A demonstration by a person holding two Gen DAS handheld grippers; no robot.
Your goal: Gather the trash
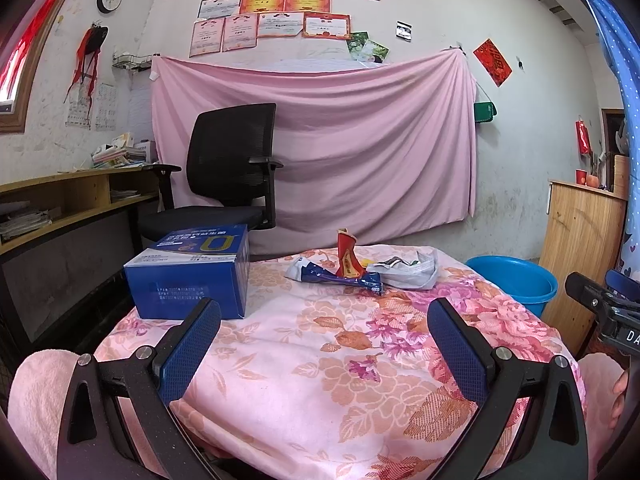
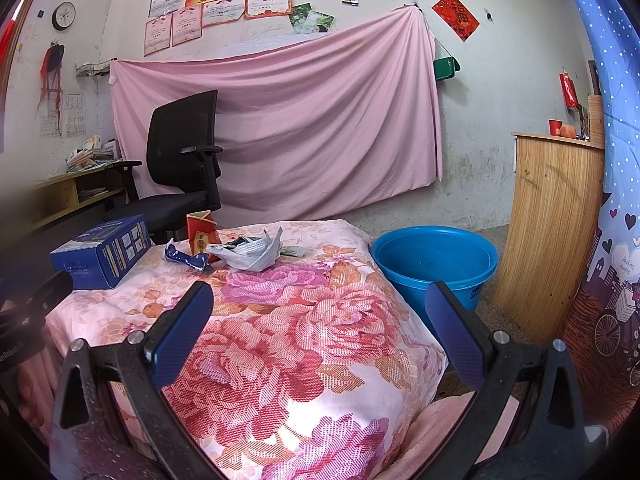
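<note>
- Low in the left wrist frame, the left gripper [image 1: 324,322] stands wide apart over the floral cloth [image 1: 320,360], gripping nothing.
- Low in the right wrist frame, the right gripper [image 2: 319,306] is likewise spread wide and empty, above the same cloth.
- Mid-frame in both views, beyond the fingers, lies the trash: a blue wrapper [image 1: 340,278], a red packet [image 1: 347,258] standing upright just behind it, and crumpled white paper [image 1: 408,272] to the right, all close together.
- Left of the trash sits a blue box [image 1: 192,272] on the cloth.
- Right of the table, a blue bucket [image 2: 434,264] stands on the floor.
- Behind, a black office chair [image 1: 232,168] stands before a pink sheet [image 1: 340,136] hung on the wall.
</note>
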